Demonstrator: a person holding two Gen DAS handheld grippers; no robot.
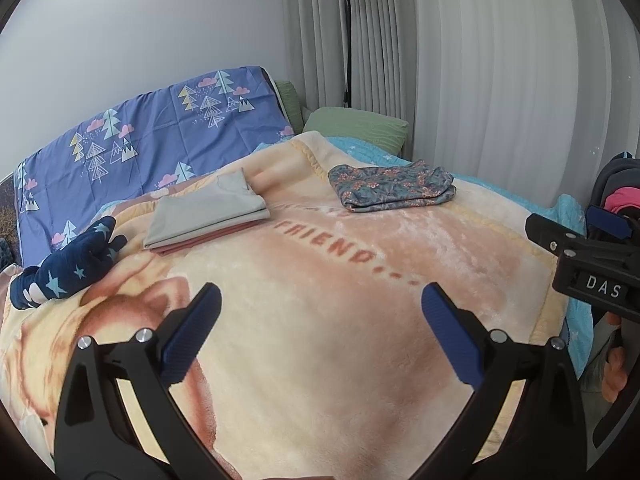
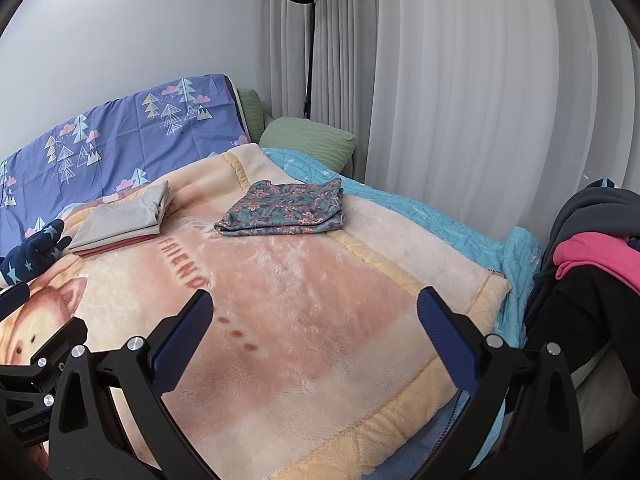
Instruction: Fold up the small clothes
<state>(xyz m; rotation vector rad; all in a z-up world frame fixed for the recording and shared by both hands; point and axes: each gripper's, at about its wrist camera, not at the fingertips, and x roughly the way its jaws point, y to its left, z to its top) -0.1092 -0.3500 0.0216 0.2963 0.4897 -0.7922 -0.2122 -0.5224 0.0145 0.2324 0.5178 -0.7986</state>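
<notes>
both grippers, left gripper [image 1: 320, 332] and right gripper [image 2: 314, 334], hover spread wide and empty over the blanket [image 1: 320, 360]; folded floral garment [image 1: 394, 192] sits at one o'clock, grey stack [image 1: 206, 216] at eleven; between garments, i judge the next move is fetching from the clothes pile [image 2: 596, 256] at three o'clock

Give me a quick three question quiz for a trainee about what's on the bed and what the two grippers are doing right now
1. True or false: the left gripper is shut on cloth.
2. Which folded item lies nearer the curtain: A) the floral garment, B) the grey and pink stack?
3. Fill in: the pile of unfolded clothes, with a pink piece on top, lies beside the bed on the ____ gripper's side.

Key: 1. False, both grippers are open and empty above the blanket. 2. A. 3. Right.
</notes>
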